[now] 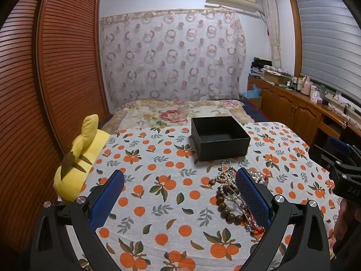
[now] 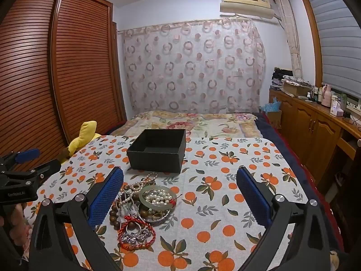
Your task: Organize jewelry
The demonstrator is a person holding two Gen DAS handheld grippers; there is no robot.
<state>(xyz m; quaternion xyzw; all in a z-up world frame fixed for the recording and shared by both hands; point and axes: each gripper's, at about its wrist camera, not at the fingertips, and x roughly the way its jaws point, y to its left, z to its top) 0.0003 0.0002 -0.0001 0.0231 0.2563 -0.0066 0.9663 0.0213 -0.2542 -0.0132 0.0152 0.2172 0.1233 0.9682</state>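
A heap of jewelry [image 2: 142,205] lies on the orange-print cloth: pearl strings, a pale jade bangle [image 2: 158,197], brown wooden beads [image 2: 116,216] and a red cord bracelet [image 2: 137,232]. Behind it stands an open, empty black box [image 2: 158,150]. My right gripper [image 2: 180,194] is open above the cloth, its left finger beside the heap. In the left wrist view the jewelry heap [image 1: 227,194] lies by the right finger of my open left gripper [image 1: 180,194], and the black box [image 1: 220,136] sits beyond. Nothing is held.
A yellow plush toy [image 1: 76,167] lies at the cloth's left edge, by a louvred wardrobe [image 1: 45,79]. A floral bedspread [image 1: 180,110] stretches behind the box. Wooden cabinets [image 2: 315,124] with bottles line the right wall. Each gripper shows in the other's view, the right gripper [image 1: 338,164] and the left gripper [image 2: 20,174].
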